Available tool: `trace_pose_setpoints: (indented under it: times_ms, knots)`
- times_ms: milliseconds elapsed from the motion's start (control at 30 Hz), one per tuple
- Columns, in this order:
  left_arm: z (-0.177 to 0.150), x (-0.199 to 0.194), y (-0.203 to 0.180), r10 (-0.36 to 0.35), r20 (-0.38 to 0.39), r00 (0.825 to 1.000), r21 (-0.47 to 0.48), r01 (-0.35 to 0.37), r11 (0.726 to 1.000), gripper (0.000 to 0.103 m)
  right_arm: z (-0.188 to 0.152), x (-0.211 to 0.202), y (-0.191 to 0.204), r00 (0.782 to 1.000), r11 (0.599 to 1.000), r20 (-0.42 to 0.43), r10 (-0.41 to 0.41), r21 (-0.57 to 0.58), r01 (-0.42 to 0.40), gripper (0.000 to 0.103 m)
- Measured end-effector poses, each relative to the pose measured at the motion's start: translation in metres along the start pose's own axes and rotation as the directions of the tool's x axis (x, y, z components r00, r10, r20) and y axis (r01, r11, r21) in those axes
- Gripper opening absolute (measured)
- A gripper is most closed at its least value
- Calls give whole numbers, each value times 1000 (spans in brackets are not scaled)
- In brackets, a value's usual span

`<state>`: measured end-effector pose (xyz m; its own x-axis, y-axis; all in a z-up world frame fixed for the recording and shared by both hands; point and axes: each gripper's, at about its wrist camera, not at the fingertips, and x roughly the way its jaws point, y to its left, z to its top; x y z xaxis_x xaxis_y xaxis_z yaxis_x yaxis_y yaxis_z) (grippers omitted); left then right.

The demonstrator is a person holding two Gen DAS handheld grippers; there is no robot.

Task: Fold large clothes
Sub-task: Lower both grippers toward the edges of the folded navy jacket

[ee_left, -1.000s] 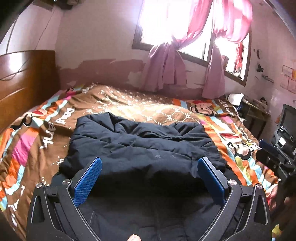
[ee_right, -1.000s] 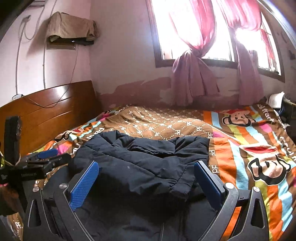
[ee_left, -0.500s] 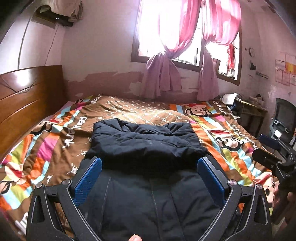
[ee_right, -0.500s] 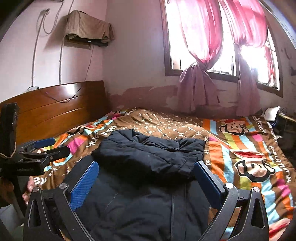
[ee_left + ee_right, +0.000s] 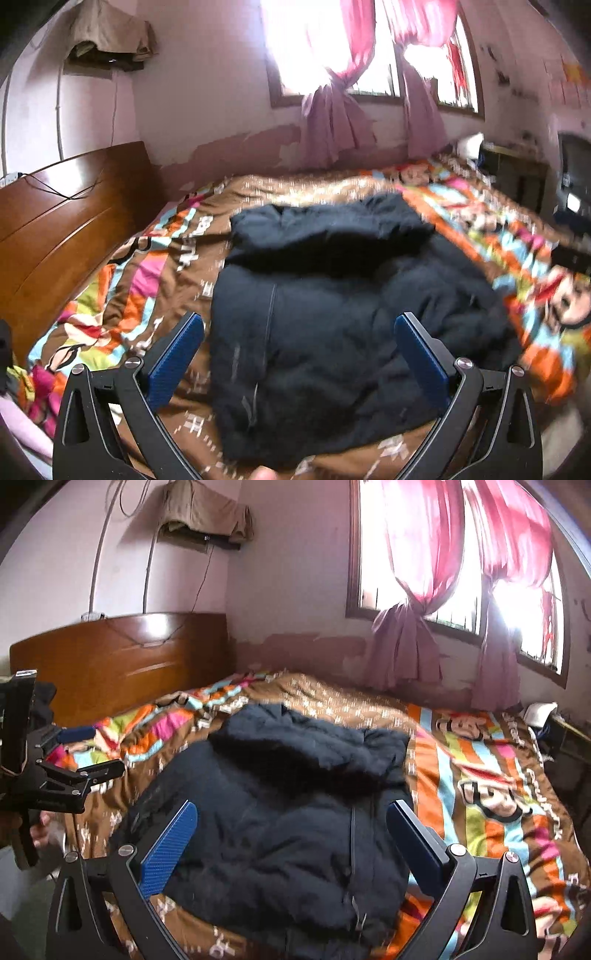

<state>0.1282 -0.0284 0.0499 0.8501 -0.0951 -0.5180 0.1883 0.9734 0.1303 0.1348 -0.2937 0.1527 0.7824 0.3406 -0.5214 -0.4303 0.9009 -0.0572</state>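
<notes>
Patterned bedspread (image 5: 155,273), wooden headboard (image 5: 122,657), pink curtains (image 5: 413,590).

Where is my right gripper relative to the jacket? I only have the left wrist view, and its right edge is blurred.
Observer: The right gripper hangs above the lower half of the dark jacket, jaws wide apart, nothing between them.
Operator: Is the zipper on that side?
Observer: Yes, the zipper runs down the jacket toward the near hem, just inside that gripper's right-hand finger.
Operator: How does my left gripper look from there?
Observer: The left gripper is off the jacket's left edge, seen against the bedspread, jaws apart and empty.
</notes>
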Motion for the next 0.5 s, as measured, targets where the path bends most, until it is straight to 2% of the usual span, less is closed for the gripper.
trace_pose_setpoints:
  times_ms: [67,233,400,500]
  knots:
    - [-25,6,-5,-46,-50,998,36,48,998,101,-18,3,-1,999,1000,-48,4,19,-3,103]
    - [-76,24,-14,-67,-155,986,45,75,996,101,-59,9,7,990,1000,-140,7,21,-4,103]
    - [-102,36,-16,-81,-229,970,28,90,996,101,-92,26,15,973,1000,-230,-24,-24,19,103]
    - [-112,47,-17,-69,-276,959,43,84,996,101,-108,42,13,956,995,-279,-94,-50,84,103]
